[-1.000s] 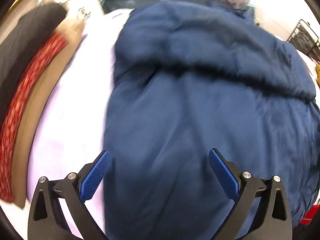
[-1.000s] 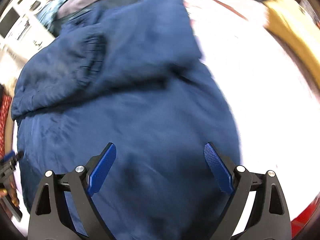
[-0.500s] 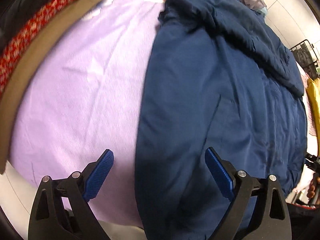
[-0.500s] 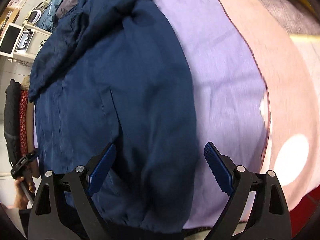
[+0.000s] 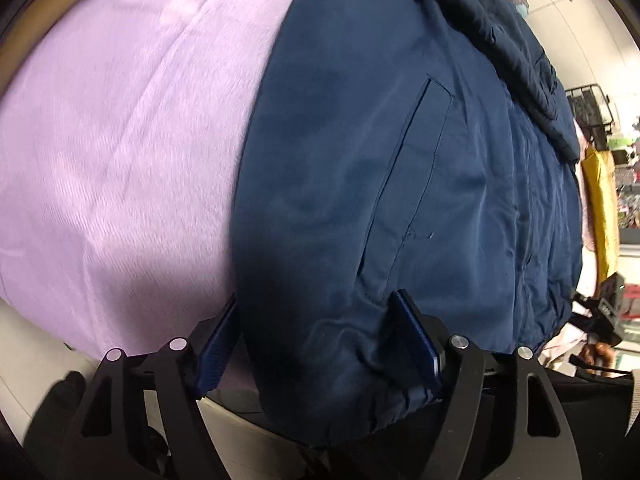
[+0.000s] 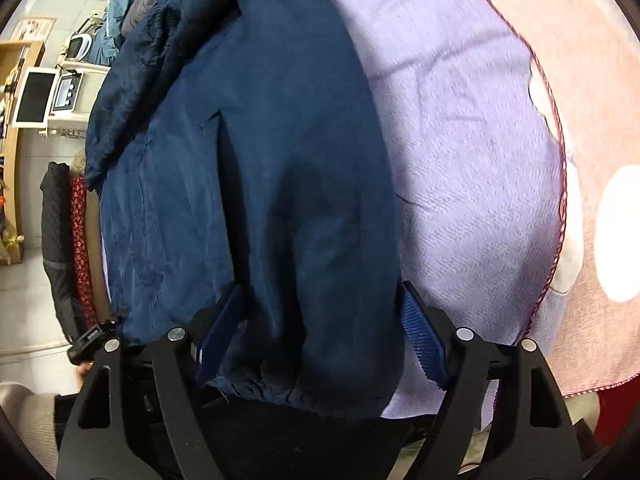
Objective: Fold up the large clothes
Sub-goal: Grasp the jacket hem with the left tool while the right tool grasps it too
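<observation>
A large navy blue jacket lies spread on a lilac cloth over the table, its sleeves folded across the far end. My left gripper is open, its jaws astride the jacket's near left hem corner, with fabric bunched between them. My right gripper is open too, its jaws astride the near right hem corner of the jacket. The hem hangs over the table's near edge in both views. The right gripper also shows in the left wrist view, at the far right.
The lilac cloth lies over a pink spotted cloth on the right. Dark, red-patterned and tan fabrics hang beyond the left side. Shelves with a screen stand at far left. A yellow garment hangs at right.
Both grippers have dropped and pulled back to the near edge of the table. Their jaws now straddle the jacket's hem corners, where before they hovered above its body.
</observation>
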The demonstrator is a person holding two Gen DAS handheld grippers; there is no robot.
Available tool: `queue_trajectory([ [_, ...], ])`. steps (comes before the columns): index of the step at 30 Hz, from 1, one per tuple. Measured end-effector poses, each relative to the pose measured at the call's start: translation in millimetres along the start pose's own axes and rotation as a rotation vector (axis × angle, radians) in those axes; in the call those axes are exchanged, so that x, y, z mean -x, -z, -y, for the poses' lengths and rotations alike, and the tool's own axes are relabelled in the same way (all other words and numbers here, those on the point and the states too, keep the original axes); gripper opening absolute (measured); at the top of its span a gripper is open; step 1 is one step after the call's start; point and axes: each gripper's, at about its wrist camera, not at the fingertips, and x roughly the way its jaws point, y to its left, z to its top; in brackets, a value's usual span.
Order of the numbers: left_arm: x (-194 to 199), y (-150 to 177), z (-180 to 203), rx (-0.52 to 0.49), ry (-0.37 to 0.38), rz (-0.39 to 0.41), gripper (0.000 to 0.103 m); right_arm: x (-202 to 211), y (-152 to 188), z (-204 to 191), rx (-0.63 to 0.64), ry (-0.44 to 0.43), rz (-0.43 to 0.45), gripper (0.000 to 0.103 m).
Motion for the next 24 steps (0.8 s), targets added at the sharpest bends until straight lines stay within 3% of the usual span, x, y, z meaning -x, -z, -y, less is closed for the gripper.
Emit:
queue_trajectory([
  [4,0.1,-0.4,5.5,0.007,0.009,-0.001,0.069,-4.3,3.7,11.2,-0.073,-0.068,-0.022,0.077],
  [8,-6.2,-2.7,18.3,-0.008,-0.008,-0.003,0.065,-6.5,3.5,4.2,-0.054,-0.044,-0.029,0.069],
  [13,-8.5,-6.3,30.7,-0.027,-0.030,-0.006,0.053,-4.0,2.1,-7.5,-0.010,-0.026,-0.043,0.039],
  [14,-8.0,-7.1,34.9,-0.041,-0.032,-0.009,0.045,-3.2,1.5,-9.7,0.001,-0.027,-0.046,0.034],
  [16,-7.3,-8.8,42.9,-0.070,-0.064,-0.015,0.040,-1.0,-0.3,-16.8,0.023,-0.030,-0.055,0.029],
  [24,4.4,-18.5,55.6,-0.099,-0.068,-0.039,0.025,13.8,-7.5,-28.3,0.036,-0.115,-0.079,0.023],
])
